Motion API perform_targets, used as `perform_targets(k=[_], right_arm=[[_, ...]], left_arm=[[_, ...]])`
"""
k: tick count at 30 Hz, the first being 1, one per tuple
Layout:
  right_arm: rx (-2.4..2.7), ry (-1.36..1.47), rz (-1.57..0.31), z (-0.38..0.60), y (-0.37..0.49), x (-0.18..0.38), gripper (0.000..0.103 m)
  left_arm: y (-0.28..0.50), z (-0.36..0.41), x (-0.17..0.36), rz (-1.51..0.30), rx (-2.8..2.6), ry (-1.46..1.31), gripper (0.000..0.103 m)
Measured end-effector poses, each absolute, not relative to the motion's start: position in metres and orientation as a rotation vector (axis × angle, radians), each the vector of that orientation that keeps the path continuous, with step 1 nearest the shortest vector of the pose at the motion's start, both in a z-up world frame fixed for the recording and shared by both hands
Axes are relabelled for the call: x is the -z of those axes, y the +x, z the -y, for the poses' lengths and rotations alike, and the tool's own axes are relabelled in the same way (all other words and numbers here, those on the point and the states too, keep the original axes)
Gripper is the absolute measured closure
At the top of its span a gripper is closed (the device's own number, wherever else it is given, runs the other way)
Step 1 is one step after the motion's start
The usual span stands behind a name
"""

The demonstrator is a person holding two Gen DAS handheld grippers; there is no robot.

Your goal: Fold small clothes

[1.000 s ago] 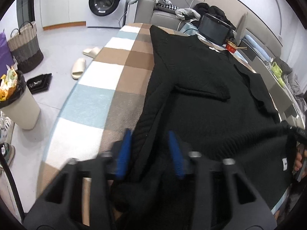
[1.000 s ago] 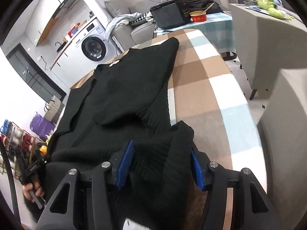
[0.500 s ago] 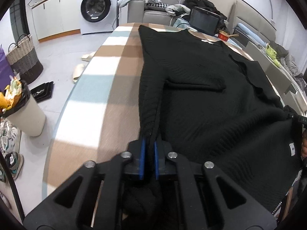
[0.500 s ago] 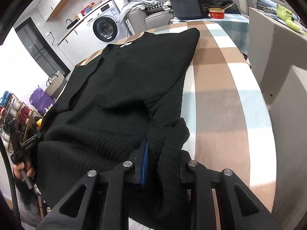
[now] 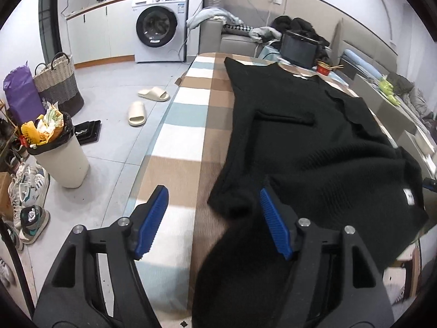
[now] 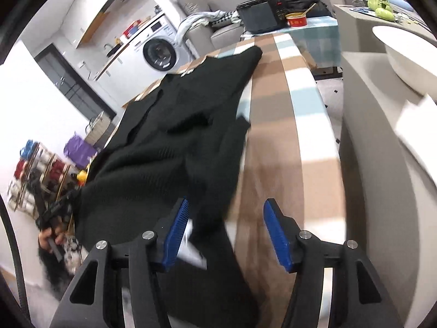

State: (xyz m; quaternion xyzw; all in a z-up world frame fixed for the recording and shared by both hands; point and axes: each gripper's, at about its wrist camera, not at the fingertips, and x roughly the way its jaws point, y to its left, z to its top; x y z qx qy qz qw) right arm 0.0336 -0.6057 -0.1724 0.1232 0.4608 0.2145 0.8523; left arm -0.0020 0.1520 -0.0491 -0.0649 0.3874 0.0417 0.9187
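Note:
A black knit sweater lies spread along a checked table, its near hem bunched and hanging over the near edge. My left gripper is open above the sweater's near left corner, holding nothing. In the right wrist view the sweater lies left of centre on the table. My right gripper is open above the sweater's near right corner, with cloth hanging between and below the jaws. A white label shows on the hem.
To the left on the floor stand a full white bin, shoes, slippers, a woven basket and a washing machine. A black box and a red bowl sit beyond the table's far end. A grey sofa is on the right.
Both grippers, shut on the sweater's near corners half a second ago, have opened and let go. The hem has dropped and now lies bunched at the near edge.

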Motion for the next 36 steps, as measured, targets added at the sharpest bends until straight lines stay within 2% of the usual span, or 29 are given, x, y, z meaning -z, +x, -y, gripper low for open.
perform_targets(k=[6,16,18,19,20,21,22,23,26,36], right_arm=[[-0.518,0.197,-1.011,0.598,0.005,0.184,0.042],[-0.560,0.122,-0.996,0.587,-0.013,0.196,0.042],[-0.575,0.108,-0.991,0.585,-0.017,0.197,0.043],[-0.571,0.090,-0.982,0.582,-0.017,0.197,0.045],[-0.568,0.074,-0.977,0.580,-0.016,0.197,0.060],[-0.558,0.052,-0.978,0.577,-0.014,0.199,0.079],[-0.543,0.032,-0.976,0.574,-0.014,0.199,0.086],[-0.541,0.023,-0.975,0.573,-0.013,0.199,0.090],[-0.569,0.049,-0.932,0.574,-0.016,0.189,0.094],[-0.644,0.395,-0.695,0.591,-0.006,0.132,0.094]], left_arm=[[-0.038,-0.142,0.057,-0.828,-0.070,-0.090,0.031],[-0.042,-0.137,0.084,-0.907,-0.038,-0.093,0.031],[-0.039,-0.135,0.088,-0.914,-0.014,-0.094,0.043],[-0.038,-0.131,0.088,-0.904,-0.017,-0.072,0.056],[-0.038,-0.129,0.088,-0.895,0.002,-0.061,0.077],[-0.037,-0.126,0.087,-0.889,0.035,-0.065,0.086],[-0.036,-0.125,0.085,-0.886,0.031,-0.062,0.094],[-0.035,-0.124,0.084,-0.882,0.030,-0.062,0.098],[-0.033,-0.130,0.072,-0.848,0.043,-0.115,0.100],[-0.012,-0.140,0.004,-0.660,0.066,-0.180,0.100]])
